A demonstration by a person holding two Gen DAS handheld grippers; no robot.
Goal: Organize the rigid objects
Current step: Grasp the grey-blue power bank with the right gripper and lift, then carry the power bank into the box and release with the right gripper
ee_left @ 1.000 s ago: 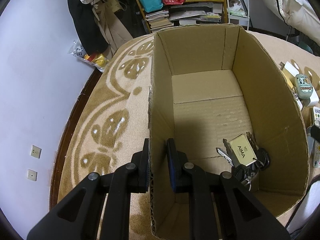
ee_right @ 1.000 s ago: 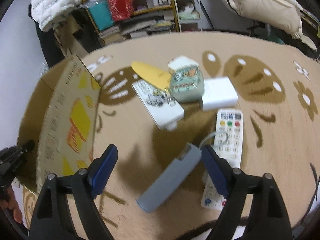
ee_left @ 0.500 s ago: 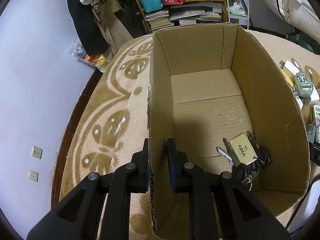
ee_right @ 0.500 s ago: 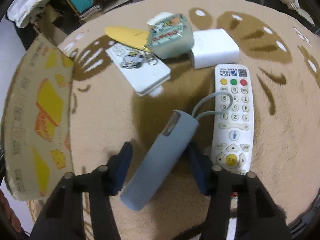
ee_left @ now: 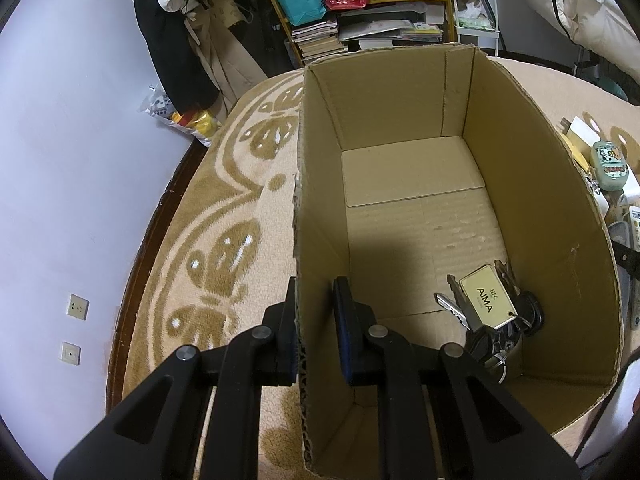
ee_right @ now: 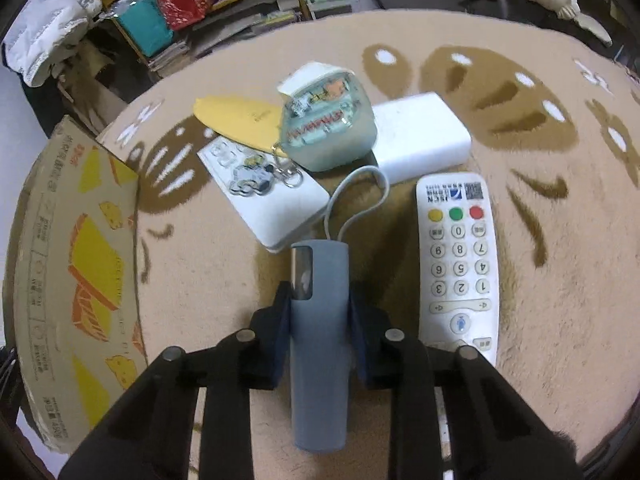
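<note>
Lowered since a second ago, right hand-held gripper [ee_right: 318, 312] is closing around the grey case [ee_right: 319, 344] (long axis running straight ahead between its jaws).

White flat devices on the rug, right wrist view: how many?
3. The remote control lies at right, a power bank behind it, and a slim white slab at centre left under a keychain. The pouch may hide more.
</note>
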